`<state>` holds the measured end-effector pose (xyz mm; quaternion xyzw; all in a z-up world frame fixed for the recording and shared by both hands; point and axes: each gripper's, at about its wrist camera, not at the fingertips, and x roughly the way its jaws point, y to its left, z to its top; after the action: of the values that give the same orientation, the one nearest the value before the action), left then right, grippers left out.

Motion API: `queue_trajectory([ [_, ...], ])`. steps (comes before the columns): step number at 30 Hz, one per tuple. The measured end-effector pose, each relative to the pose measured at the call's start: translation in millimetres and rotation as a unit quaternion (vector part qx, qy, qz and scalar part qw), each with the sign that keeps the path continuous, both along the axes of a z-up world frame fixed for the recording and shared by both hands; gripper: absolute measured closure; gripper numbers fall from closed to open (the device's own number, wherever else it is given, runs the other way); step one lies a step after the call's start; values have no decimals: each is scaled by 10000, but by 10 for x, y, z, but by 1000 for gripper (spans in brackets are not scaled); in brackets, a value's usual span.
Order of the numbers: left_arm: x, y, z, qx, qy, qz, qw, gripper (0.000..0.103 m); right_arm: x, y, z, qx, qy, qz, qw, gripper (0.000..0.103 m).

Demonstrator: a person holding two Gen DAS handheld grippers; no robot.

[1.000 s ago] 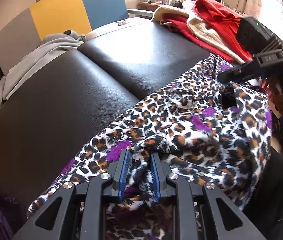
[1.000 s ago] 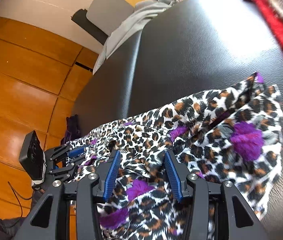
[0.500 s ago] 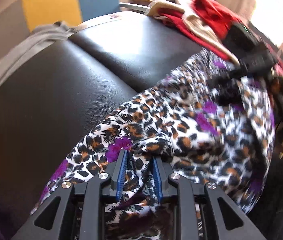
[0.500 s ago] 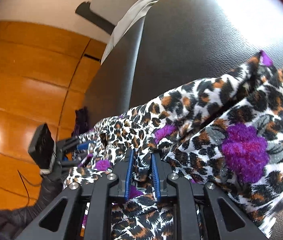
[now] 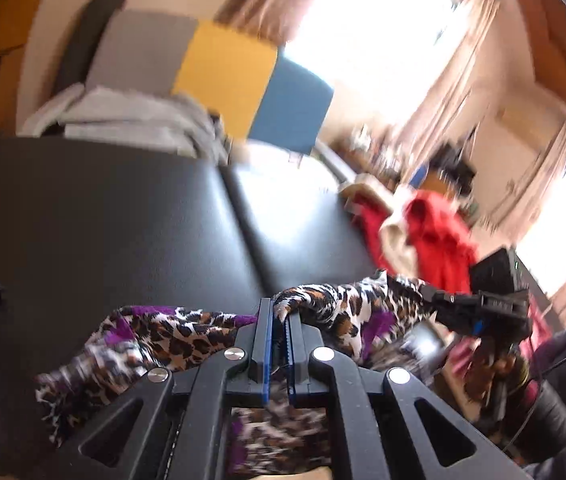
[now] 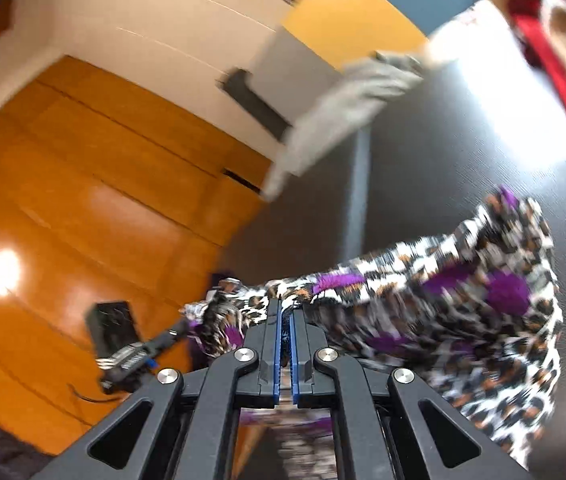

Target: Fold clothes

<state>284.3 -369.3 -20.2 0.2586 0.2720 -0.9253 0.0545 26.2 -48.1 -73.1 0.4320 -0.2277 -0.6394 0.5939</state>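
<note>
While clamped, leopard garment point(image 5: 347, 304) spans 2 claws

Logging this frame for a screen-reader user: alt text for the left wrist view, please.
The left gripper is shut on a bunched fold of the leopard-print garment with purple flowers, held above the black padded surface. At right the right gripper grips the same garment. A red and cream clothes pile lies behind; the frame is motion-blurred.

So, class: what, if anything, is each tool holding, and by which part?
Both hold the leopard-print garment. The left tool and the right tool are each shut on a bunched fold of its cloth; which part of the garment cannot be told.
</note>
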Motion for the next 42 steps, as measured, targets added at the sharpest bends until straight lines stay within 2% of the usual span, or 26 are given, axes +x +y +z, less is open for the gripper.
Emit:
queue_trajectory([
  [2,180,25,244,-40,403,129,9991,99,165,36,268,-394,168,79,9991,100],
  [4,287,11,449,-194,606,291,9975,99,240,5,533,-641,380,91,9972,100],
  [9,280,-157,965,-507,1147,663,9899,99,24,-191,1040,-1128,652,-108,9914,100],
  [13,-142,-512,1058,-531,1035,846,9896,99,-260,-378,1346,-1426,827,-444,9853,100],
  [17,-604,-885,1087,-503,825,1017,9901,99,-763,-858,1438,-1219,885,-671,9863,100],
  [20,-932,-1115,1039,-466,619,1073,9912,103,-1218,-1282,1287,-565,794,-842,9917,100],
  [23,-1145,-1066,594,-337,131,711,9968,97,-1636,-1595,970,145,633,-984,9930,99],
  [25,-1285,-954,283,-248,-252,374,9987,85,-1817,-1687,671,560,419,-1066,9918,99],
  [27,-1424,-811,-34,-158,-656,1,9977,85,-1984,-1761,359,964,190,-1146,9885,95],
  [29,-1539,-614,-310,-221,-1054,-355,9936,85,-2078,-1802,31,1312,-2,-1174,9844,95],
  [31,-1601,-401,-489,-466,-1339,-616,9880,81,-2131,-1788,-163,1496,-90,-1169,9818,95],
  [34,-1637,-149,-713,-1195,-1922,-622,9721,79,-2165,-1721,-405,1654,-229,-1155,9792,95],
  [35,-1642,-122,-776,-1205,-2060,-615,9692,79,-2146,-1700,-487,1684,-276,-1130,9788,95],
  [37,-1618,-113,-919,-1073,-2270,-532,9665,79,-2149,-1675,-635,1728,-388,-1124,9778,95],
  [39,-1565,-88,-989,-1224,-2282,-329,9653,77,-2169,-1682,-798,1697,-494,-1138,9776,98],
  [40,-1534,-103,-981,-1215,-2174,-202,9683,84,-2182,-1683,-866,1633,-534,-1149,9784,98],
  [42,-1513,-208,-963,-952,-2034,20,9744,95,-2200,-1688,-882,1615,-506,-1173,9786,98],
])
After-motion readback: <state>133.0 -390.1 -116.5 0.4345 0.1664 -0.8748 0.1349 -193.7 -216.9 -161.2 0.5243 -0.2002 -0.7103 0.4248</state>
